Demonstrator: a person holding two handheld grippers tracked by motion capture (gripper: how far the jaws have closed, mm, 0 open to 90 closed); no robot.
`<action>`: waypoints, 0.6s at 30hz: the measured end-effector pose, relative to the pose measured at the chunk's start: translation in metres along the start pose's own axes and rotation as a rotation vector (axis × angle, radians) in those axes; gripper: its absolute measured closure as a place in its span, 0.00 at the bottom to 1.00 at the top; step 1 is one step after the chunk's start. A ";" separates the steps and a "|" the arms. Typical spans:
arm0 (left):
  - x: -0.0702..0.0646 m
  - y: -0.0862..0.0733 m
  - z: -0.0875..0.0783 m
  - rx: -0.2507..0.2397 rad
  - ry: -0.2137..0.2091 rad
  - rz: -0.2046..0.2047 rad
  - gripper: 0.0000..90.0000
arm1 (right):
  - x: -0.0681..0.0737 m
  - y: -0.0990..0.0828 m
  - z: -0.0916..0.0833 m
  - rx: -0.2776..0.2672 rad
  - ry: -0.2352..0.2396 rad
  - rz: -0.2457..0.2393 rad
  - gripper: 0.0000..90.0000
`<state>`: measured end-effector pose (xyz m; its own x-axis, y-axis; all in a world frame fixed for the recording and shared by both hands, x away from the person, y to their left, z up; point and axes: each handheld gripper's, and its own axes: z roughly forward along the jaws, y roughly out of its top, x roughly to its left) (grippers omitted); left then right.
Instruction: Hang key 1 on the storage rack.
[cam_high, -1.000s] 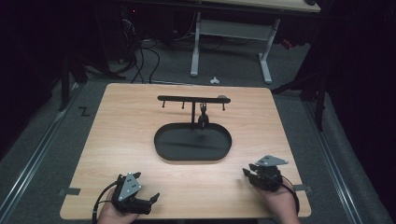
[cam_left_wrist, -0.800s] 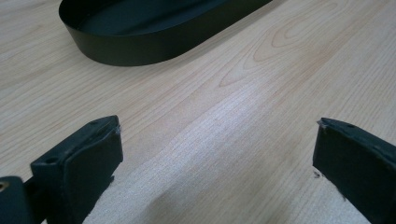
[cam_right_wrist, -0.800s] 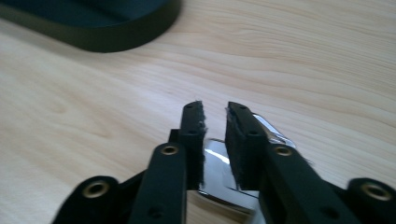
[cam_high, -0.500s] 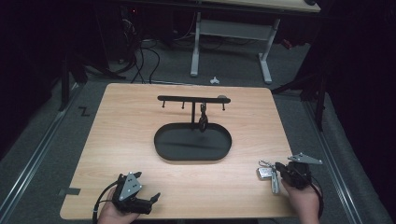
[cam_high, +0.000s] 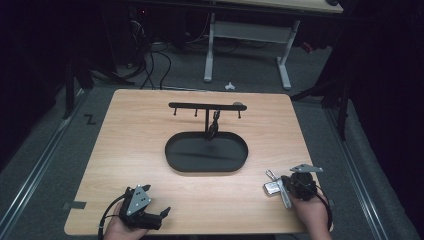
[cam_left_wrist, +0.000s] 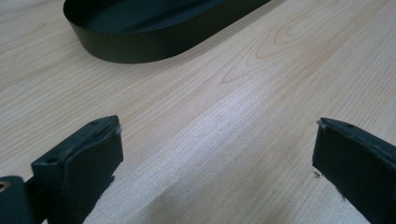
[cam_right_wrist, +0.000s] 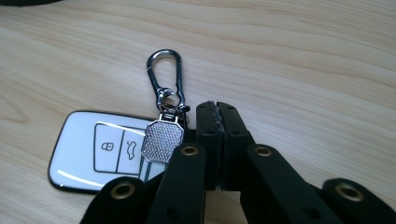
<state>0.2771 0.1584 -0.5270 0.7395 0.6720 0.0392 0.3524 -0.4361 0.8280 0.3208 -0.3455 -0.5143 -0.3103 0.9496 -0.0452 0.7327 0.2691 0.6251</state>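
Resting on the pale wooden table (cam_high: 135, 150) near its right front corner, the white car key fob (cam_right_wrist: 100, 149) with silver carabiner clip (cam_right_wrist: 164, 74) lies just beside the right gripper (cam_right_wrist: 217, 108), whose jaws are pressed together with nothing between them. Across the table, the left gripper (cam_left_wrist: 217, 144) stands spread wide over bare wood, the black oval metal tray (cam_left_wrist: 154, 39) beyond it.

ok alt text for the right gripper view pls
The right tongs, shut with nothing visibly between them, sit just right of a white car key fob lying on a wooden table. A silver carabiner clip and a mesh tag hang off the fob.
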 end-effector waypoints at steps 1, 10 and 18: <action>0.000 0.000 0.000 0.000 0.000 0.001 0.03 | 0.005 0.001 0.001 -0.005 0.012 -0.011 0.98; 0.000 0.000 0.001 0.003 -0.002 0.004 0.03 | 0.036 0.015 -0.016 -0.106 0.032 -0.072 0.95; -0.001 0.002 0.002 -0.001 -0.008 0.009 0.03 | 0.059 0.013 0.001 -0.024 0.131 -0.124 0.95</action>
<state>0.2782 0.1554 -0.5262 0.7472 0.6632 0.0427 0.3445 -0.4415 0.8285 0.3127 -0.2858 -0.5091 -0.4747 0.8799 -0.0221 0.6699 0.3775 0.6393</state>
